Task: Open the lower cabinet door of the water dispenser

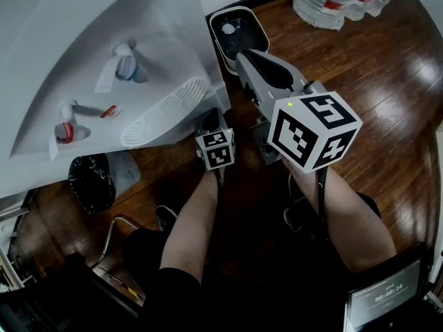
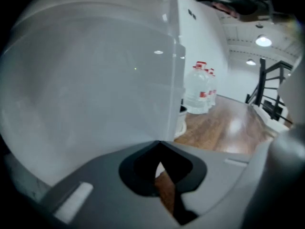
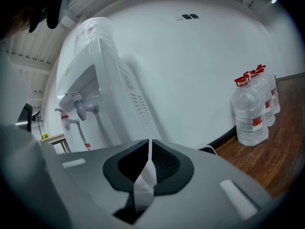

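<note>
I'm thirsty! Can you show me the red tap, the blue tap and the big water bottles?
red tap (image 1: 64,132): head view, on its red handle.
blue tap (image 1: 127,68): head view, on its blue handle.
water bottles (image 3: 248,111): right gripper view, on the nearest bottle's clear body.

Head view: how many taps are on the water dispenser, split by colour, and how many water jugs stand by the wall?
Blue tap: 1
Red tap: 1
Water jugs: 3, as far as the right gripper view shows
Total: 5
</note>
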`<state>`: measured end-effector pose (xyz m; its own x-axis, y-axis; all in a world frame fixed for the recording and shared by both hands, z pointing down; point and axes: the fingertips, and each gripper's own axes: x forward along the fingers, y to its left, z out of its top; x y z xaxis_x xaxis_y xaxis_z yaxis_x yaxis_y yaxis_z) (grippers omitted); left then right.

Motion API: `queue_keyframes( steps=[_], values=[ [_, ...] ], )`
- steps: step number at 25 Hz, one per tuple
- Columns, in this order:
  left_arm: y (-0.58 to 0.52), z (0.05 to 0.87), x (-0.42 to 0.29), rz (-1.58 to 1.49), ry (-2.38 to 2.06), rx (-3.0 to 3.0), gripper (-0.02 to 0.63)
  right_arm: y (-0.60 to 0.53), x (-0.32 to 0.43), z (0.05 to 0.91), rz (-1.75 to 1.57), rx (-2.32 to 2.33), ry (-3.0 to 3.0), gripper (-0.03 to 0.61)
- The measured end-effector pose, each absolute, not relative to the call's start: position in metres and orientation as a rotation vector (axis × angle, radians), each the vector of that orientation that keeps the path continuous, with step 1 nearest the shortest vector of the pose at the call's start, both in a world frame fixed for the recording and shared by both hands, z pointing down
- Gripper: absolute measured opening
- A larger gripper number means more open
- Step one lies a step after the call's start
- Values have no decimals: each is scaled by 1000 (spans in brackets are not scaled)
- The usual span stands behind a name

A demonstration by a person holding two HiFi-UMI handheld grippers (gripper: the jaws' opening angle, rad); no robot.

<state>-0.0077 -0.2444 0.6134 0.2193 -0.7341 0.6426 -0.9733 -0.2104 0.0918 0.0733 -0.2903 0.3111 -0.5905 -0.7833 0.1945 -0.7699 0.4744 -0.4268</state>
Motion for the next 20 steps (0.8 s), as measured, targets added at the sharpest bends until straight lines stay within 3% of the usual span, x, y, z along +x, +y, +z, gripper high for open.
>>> queue_keyframes(
  steps=[10,20],
  values=[
    [-250,576,-6,514,-1600,1967,21,-294,72,317,-779,-1402,2683,25],
    [-192,355,-11,409,-1686,2405,21,-254,53,298,-663,-1364,2767,25]
  ],
)
